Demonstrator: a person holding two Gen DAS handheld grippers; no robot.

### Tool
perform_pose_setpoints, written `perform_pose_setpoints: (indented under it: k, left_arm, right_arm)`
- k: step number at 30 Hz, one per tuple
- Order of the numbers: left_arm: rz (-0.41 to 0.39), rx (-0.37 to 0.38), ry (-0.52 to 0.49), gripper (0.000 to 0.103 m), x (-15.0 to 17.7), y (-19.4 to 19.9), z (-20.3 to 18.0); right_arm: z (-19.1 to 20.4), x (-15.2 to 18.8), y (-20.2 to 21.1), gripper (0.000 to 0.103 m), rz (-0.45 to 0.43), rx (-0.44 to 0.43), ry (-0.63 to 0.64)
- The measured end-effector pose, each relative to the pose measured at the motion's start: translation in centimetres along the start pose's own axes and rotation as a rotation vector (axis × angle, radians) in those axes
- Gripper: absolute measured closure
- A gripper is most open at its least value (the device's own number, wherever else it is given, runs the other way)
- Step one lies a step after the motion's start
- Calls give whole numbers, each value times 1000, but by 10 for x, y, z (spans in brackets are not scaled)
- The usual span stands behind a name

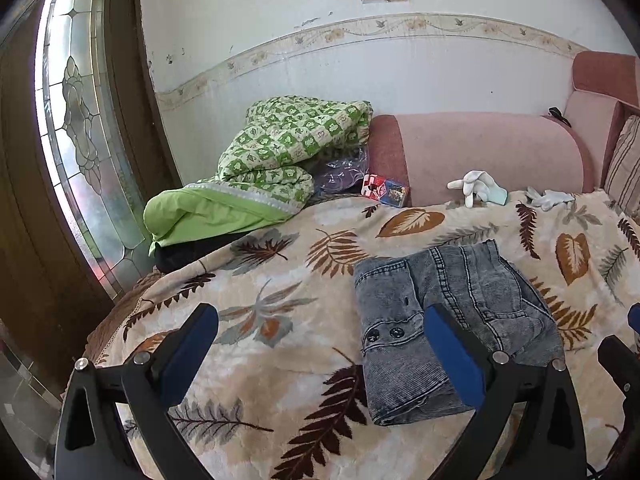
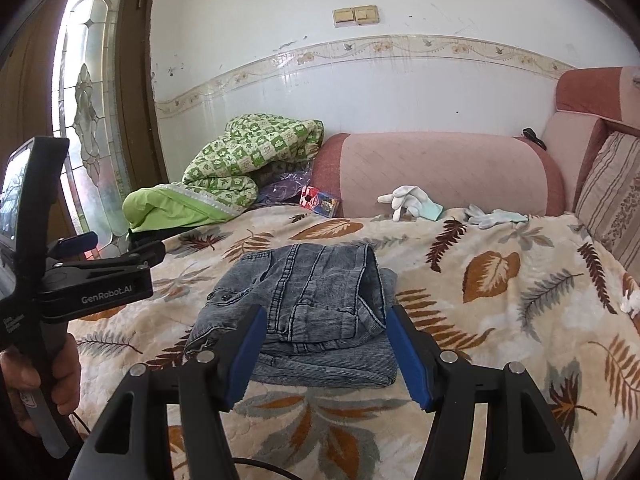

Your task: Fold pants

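Both grippers, left (image 1: 320,356) and right (image 2: 326,354), hang spread wide and empty above the jeans (image 2: 298,312), which lie folded compactly on the leaf-patterned blanket (image 2: 500,308), so probably only smoothing remains.

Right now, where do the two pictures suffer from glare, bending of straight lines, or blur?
Left wrist view: the glass door pane is overexposed, and the wall border curves from fisheye distortion; the jeans stay sharp. Right wrist view: the same pane glares white, dark vignette fills the corners, and the open right gripper looks slightly soft up close.
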State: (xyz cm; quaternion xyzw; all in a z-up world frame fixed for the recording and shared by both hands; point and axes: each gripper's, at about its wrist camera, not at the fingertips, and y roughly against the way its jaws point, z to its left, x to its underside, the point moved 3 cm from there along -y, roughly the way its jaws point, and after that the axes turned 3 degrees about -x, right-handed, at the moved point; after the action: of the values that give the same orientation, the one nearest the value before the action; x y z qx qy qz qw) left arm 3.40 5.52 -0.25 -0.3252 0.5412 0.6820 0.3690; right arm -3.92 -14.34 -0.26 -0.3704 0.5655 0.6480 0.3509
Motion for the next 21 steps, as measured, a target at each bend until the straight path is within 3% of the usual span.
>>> perform_pose_setpoints:
  k: [21]
  left_arm:
    - [-4,-9,17,1,4,4,6]
  right_arm:
    - [3,4,-5,37,5,-4,24]
